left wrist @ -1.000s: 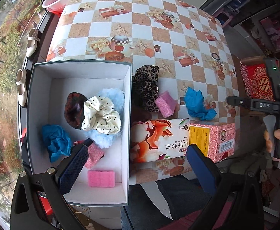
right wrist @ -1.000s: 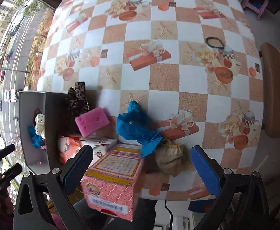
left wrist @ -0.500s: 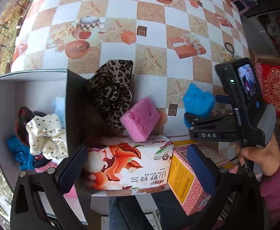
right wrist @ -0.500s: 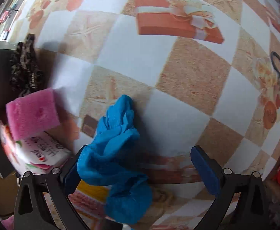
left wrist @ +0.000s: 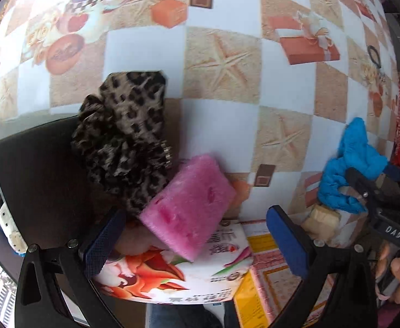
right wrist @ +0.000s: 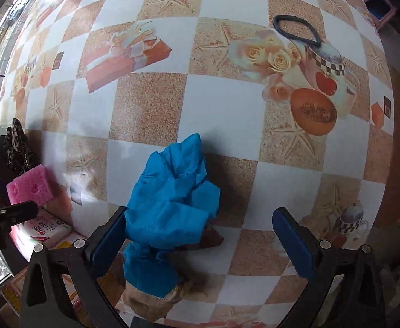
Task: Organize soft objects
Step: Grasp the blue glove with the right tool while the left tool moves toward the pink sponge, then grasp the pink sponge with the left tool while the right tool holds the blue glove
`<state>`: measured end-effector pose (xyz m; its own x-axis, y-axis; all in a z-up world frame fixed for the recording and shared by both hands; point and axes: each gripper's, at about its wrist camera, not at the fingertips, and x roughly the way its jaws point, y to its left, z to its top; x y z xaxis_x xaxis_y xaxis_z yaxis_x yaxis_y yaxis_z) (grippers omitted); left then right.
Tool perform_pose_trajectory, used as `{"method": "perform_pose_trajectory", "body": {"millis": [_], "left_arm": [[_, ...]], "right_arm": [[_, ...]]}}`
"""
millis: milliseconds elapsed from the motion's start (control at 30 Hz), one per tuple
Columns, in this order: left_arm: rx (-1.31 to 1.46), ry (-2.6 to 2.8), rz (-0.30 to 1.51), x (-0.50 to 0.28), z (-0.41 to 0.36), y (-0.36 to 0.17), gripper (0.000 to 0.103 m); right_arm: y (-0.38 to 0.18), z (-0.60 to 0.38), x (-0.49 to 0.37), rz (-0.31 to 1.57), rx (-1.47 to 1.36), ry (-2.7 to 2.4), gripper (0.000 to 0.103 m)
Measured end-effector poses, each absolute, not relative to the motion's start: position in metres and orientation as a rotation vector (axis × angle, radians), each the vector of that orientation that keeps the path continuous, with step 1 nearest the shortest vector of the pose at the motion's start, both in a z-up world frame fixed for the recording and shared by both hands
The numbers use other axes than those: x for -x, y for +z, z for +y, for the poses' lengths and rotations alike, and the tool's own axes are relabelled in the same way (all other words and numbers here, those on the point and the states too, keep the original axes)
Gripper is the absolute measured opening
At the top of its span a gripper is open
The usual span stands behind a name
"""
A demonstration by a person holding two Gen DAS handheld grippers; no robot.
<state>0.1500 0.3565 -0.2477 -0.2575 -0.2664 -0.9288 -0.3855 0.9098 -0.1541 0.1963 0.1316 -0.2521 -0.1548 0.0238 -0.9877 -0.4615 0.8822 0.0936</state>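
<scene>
Sponge and cloth, each lying between its own spread jaws, tablecloth (right wrist: 213,104) beneath.

Grey box (left wrist: 35,169) left of all. Left gripper (left wrist: 191,235): jaws wide, nothing held; pink sponge (left wrist: 189,205) tilted between them, resting on a tissue pack (left wrist: 172,278), long axis slanting up-right. Right gripper (right wrist: 200,240): jaws wide, nothing held; blue cloth (right wrist: 172,207) touching the left finger, well clear of the right.
</scene>
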Motion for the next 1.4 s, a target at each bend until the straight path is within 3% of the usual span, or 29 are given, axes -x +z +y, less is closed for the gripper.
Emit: {"method": "perform_pose_trajectory", "body": {"millis": [300,567,900,1200,1367,1400], "left_arm": [[0.483,-0.115,1.594,-0.203,0.330,-0.195,0.103],[0.325,0.095,1.646,-0.175,0.368,-0.196,0.102],[0.142,-0.145,1.811,-0.154,0.307,-0.233,0.102],[0.013,-0.169,1.842,-0.148,0.276,-0.251,0.102],[-0.062,-0.150,1.853,-0.148,0.265,-0.259,0.095],[-0.067,-0.142,1.859,-0.150,0.262,-0.262,0.092]], "right_arm": [[-0.235,0.098,-0.214,1.660,0.245,0.407,0.103],[-0.234,0.104,-0.209,1.672,0.213,0.469,0.103],[-0.245,0.103,-0.206,1.680,0.253,0.450,0.103],[-0.239,0.059,-0.218,1.675,0.181,0.440,0.103],[-0.239,0.077,-0.211,1.654,0.208,0.468,0.103],[-0.238,0.081,-0.211,1.641,0.229,0.465,0.092]]}}
